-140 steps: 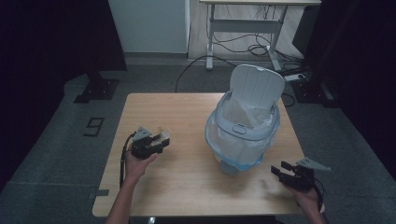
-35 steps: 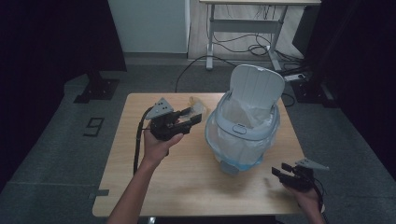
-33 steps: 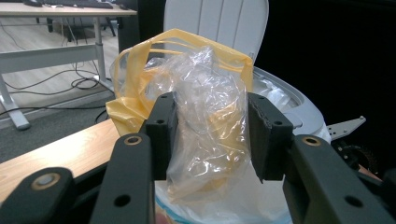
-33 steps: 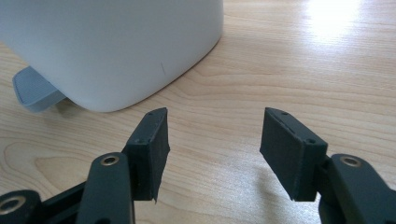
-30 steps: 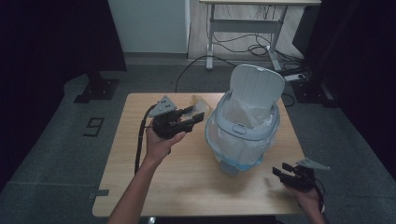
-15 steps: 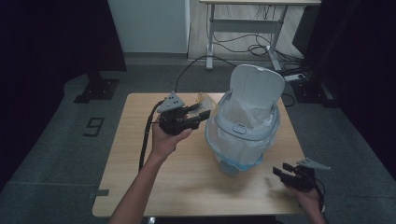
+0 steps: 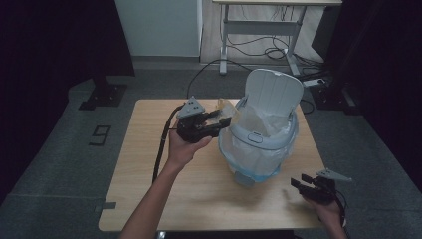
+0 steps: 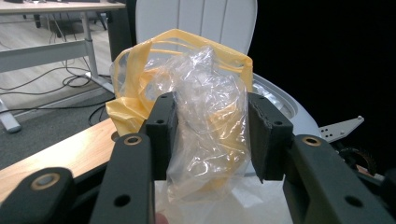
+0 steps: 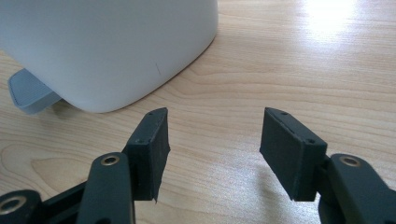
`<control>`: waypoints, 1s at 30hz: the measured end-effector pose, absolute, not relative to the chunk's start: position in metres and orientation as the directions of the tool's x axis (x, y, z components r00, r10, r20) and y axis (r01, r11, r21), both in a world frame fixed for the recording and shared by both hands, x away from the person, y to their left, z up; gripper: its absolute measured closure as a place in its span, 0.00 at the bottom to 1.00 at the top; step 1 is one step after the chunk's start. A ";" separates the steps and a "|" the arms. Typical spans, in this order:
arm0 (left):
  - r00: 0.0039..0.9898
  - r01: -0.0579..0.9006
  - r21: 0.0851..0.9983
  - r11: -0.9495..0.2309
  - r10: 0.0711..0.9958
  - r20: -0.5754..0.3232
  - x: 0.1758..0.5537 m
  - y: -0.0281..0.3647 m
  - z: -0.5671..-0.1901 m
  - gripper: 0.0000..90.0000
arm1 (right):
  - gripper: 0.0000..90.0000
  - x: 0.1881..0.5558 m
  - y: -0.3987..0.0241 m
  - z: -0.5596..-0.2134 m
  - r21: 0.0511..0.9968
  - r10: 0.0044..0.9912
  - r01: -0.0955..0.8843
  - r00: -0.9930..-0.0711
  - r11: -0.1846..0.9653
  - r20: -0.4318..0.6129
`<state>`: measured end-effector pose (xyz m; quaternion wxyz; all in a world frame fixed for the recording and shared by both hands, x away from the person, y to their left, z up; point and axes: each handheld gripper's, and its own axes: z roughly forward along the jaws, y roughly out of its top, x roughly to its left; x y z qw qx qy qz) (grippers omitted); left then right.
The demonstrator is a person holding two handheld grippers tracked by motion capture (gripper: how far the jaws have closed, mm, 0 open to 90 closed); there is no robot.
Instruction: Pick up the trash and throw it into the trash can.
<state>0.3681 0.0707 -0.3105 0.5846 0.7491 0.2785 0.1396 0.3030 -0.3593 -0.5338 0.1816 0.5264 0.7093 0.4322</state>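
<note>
Yellow and clear plastic, a crumpled bag point(image 8: 205, 116) sits clenched in the left tool point(image 7: 221, 121) just beside the rim of the lined bin point(image 7: 261, 144), its lid up, while the right tool point(image 9: 212, 149) rests released on the worktop point(image 7: 144, 149) near the bin's base

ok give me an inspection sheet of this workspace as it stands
surface: wooden table, bare wood around the bin
job's things: white pedal bin, lid up, lined with a clear bag; crumpled yellow and clear plastic bag held beside the bin's rim
clutter: nothing seen
grippers: left hand-held gripper shut on the plastic bag; right hand-held gripper open, empty, low over the table near the bin's base
cables: black cable trailing from the left hand-held gripper; loose cables on the floor behind
surroundings: desk frame at the back, dark curtains at the sides
</note>
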 end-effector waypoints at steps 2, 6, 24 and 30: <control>0.809 0.253 0.954 -0.158 0.576 -0.119 0.368 0.068 -0.311 0.64 | 0.46 0.303 -0.359 -0.534 0.805 0.903 0.589 -0.381 0.072 0.197; 0.814 0.252 0.953 -0.168 0.570 -0.115 0.369 0.061 -0.311 0.64 | 0.46 0.303 -0.360 -0.534 0.805 0.904 0.589 -0.379 0.070 0.199; 0.816 0.267 0.942 -0.202 0.568 -0.109 0.384 0.039 -0.309 0.63 | 0.46 0.303 -0.362 -0.534 0.806 0.903 0.589 -0.378 0.065 0.203; 0.815 0.270 0.940 -0.206 0.569 -0.109 0.389 0.033 -0.308 0.63 | 0.46 0.303 -0.362 -0.534 0.805 0.903 0.589 -0.379 0.066 0.203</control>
